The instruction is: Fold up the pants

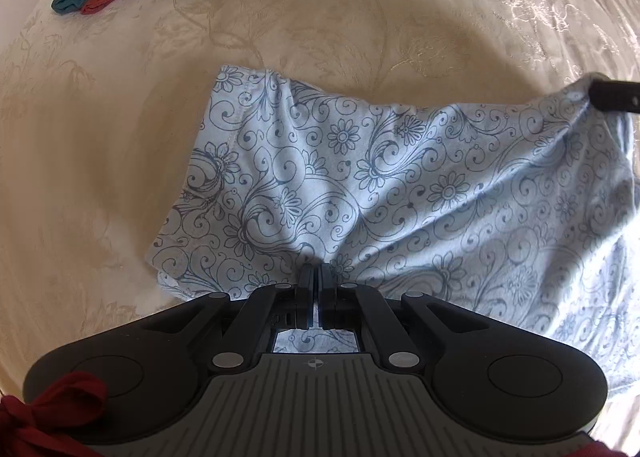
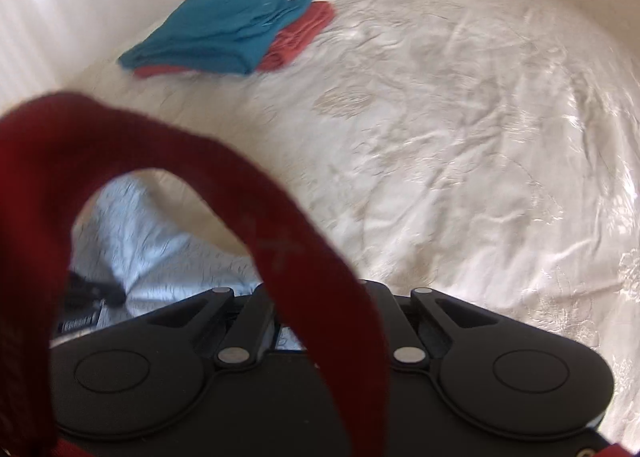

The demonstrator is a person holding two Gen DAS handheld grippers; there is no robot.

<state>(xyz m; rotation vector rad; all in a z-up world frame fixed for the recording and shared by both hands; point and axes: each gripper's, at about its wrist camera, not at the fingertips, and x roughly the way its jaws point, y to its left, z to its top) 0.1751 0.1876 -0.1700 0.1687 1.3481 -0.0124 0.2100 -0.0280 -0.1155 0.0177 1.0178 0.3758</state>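
Note:
Light-blue pants (image 1: 400,185) with a dark floral print lie rumpled on a cream bedspread (image 1: 120,137). My left gripper (image 1: 317,275) points steeply down and is shut on a pinch of the fabric at the near edge. At the right edge of the left wrist view, my right gripper (image 1: 596,95) shows as a black finger with a corner of the pants gathered into it and lifted. In the right wrist view a red strap (image 2: 304,257) hides the right fingertips; part of the pants (image 2: 152,241) shows through its loop.
A folded teal garment (image 2: 224,33) rests on a folded red one (image 2: 304,33) at the far left of the bed. A pale wall (image 2: 60,9) runs beside them. A red cloth tie (image 1: 60,401) hangs by the left gripper's body.

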